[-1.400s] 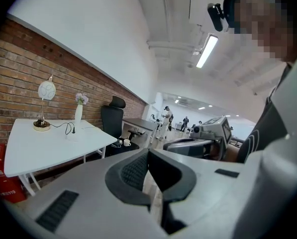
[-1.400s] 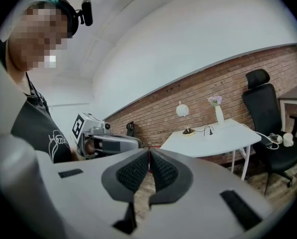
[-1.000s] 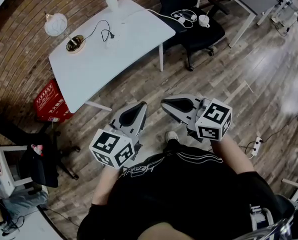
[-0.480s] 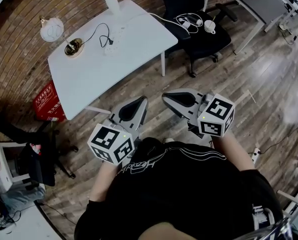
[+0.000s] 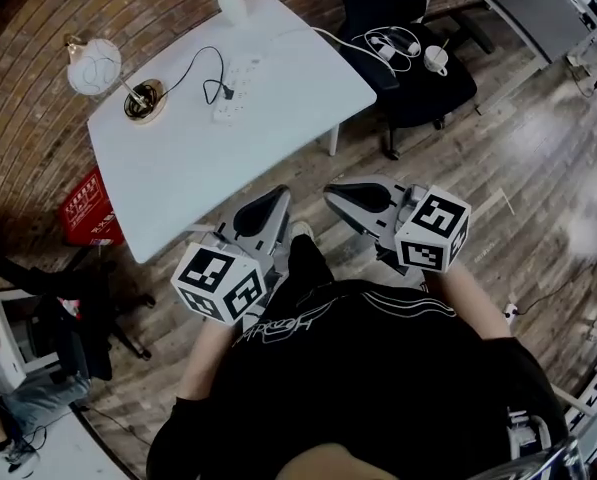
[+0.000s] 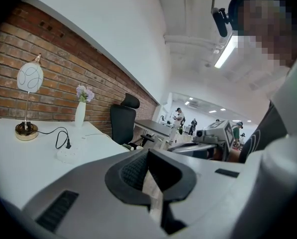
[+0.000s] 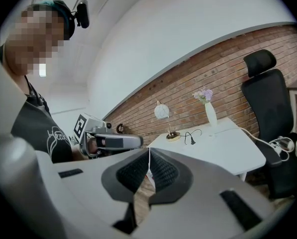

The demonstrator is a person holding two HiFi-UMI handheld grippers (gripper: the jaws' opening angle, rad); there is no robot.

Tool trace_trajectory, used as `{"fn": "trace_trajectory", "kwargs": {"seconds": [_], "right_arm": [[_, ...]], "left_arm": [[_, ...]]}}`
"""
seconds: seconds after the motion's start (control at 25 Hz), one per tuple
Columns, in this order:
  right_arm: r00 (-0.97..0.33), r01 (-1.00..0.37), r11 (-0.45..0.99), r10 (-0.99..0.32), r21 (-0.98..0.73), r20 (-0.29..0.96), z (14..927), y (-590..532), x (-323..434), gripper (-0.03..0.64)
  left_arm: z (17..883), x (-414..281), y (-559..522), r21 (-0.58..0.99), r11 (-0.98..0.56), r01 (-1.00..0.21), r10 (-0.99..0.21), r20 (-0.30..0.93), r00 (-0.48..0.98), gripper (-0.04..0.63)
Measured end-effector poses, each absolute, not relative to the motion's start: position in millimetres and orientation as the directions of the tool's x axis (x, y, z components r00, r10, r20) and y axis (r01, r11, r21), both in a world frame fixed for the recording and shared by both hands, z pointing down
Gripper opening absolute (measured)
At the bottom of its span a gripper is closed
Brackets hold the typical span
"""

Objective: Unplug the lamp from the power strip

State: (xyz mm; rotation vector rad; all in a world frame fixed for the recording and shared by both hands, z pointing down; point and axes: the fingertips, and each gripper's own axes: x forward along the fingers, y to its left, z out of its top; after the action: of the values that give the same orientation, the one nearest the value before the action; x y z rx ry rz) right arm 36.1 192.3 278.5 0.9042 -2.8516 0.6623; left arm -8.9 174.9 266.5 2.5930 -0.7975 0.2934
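White table (image 5: 258,138) bears a lamp (image 5: 94,66) and vase (image 6: 79,115) holding flowers (image 6: 84,92).

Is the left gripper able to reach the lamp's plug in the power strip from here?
Probably not yet. The left gripper is held by the body, short of the table, while the plug sits in the power strip far across it. Nothing stands between; a step forward should do.

The head view looks steeply down from above the person, with the left gripper (image 5: 275,200) and right gripper (image 5: 333,194) close below and the white surface (image 5: 278,108) farther ahead. Each gripper view sits low, facing that surface from well off. All three share the surface and its lamp (image 5: 93,66); each gripper view also catches the other gripper.
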Motion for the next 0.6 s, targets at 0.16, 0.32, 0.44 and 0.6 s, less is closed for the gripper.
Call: {"fn": "trace_trajectory", "kwargs": {"seconds": [0.16,0.32,0.44,0.6], "right_arm": [[-0.818,-0.573,0.719,-0.533,-0.392,0.218,284,134,29,-0.003],[-0.817,-0.575,0.714,-0.526,-0.399,0.236,283,78,12,-0.003],[-0.817,-0.575,0.714,-0.519,-0.399,0.250,284,42,-2,-0.003],[-0.811,-0.585,0.707,-0.518,-0.398,0.272,288,-2,-13,-0.003]], "left_arm": [[272,-21,118,0.308,-0.757,-0.577,-0.488,0.321,0.811,0.005],[275,-43,63,0.319,-0.745,-0.586,-0.495,0.324,0.806,0.005],[278,-61,26,0.328,-0.731,-0.598,-0.507,0.326,0.798,0.005],[286,-81,-19,0.352,-0.705,-0.616,-0.522,0.329,0.787,0.005]]}}
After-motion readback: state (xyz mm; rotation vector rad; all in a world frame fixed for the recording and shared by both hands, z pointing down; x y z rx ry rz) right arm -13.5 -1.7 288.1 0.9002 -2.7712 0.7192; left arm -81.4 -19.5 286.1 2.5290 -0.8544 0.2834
